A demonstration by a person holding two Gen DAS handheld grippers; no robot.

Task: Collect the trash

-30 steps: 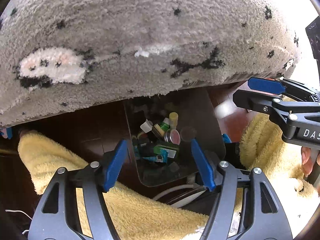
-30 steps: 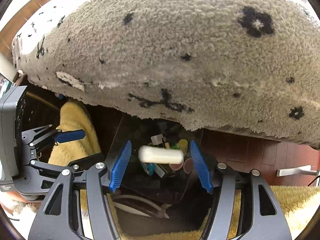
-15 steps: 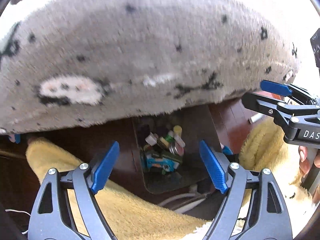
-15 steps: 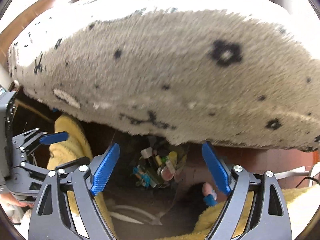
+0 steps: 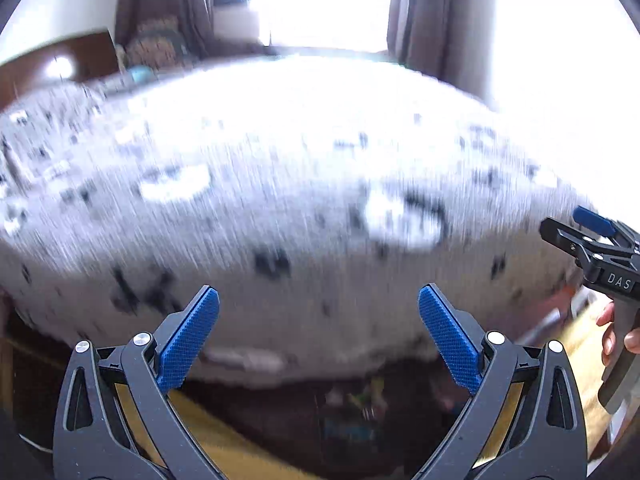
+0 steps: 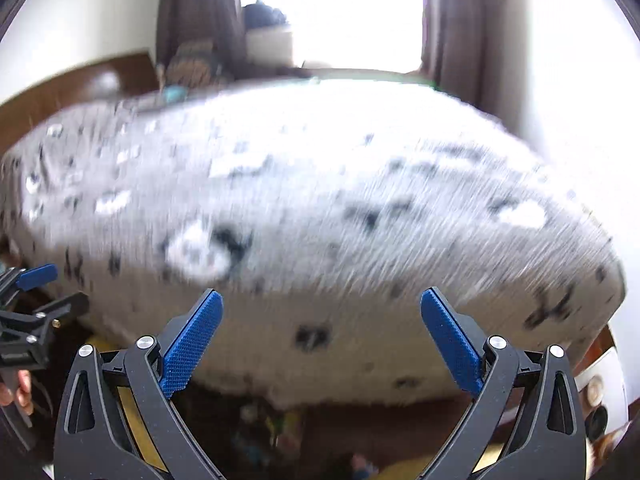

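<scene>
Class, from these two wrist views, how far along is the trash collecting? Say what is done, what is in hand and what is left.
Done: a dark bin below the fuzzy blanket already holds mixed trash, blurred here.
In hand: nothing. The left tongs and right tongs are both opening, with nothing between them.
Left: no loose trash shows on the blanket, but the blur could hide small pieces.

Motion blur smears the speckled grey blanket on the bed in both wrist views, so its dark marks cannot be made out. Below its edge, the dark trash bin with mixed litter is only coloured smudges; single pieces cannot be told apart. The right gripper is cut off by the frame edge, as is the left gripper. The window is blown out white.
</scene>
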